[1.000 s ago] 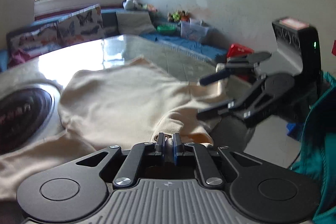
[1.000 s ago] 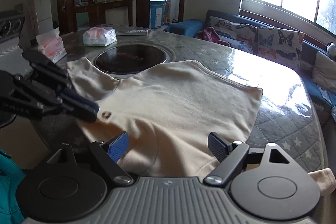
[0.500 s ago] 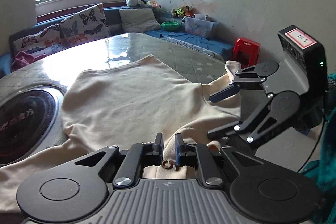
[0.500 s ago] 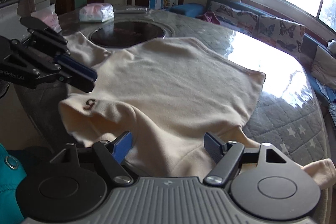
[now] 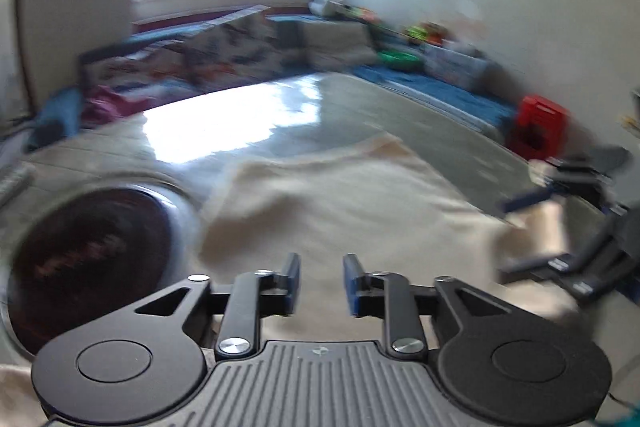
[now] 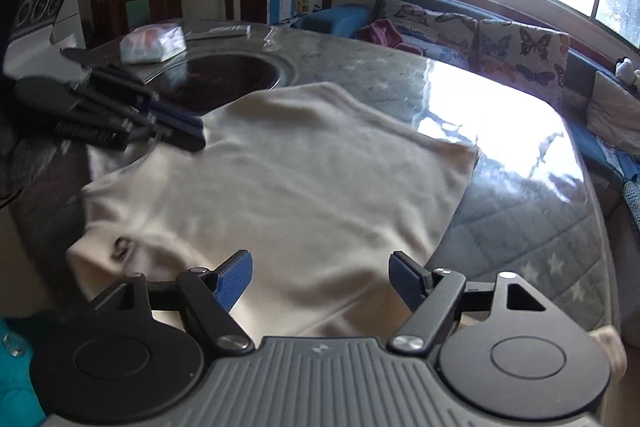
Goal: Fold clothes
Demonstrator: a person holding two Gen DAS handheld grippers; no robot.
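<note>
Both grippers stand apart now: our left gripper [image 5: 320,285] has just opened off the cream garment [image 6: 304,195] (collar fold laid), right gripper [image 6: 320,281] wide and empty.

Cream garment [image 6: 304,187], butterfly-print cushions [image 6: 520,47]

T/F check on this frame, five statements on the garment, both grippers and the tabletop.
1. The cream garment lies spread on the table. True.
2. The left gripper is clamped on cloth. False: its jaws have just been opening and nothing is between them.
3. The right gripper is open. True.
4. A dark round inset sits in the tabletop. True.
5. The garment is blue. False: it is cream.
</note>
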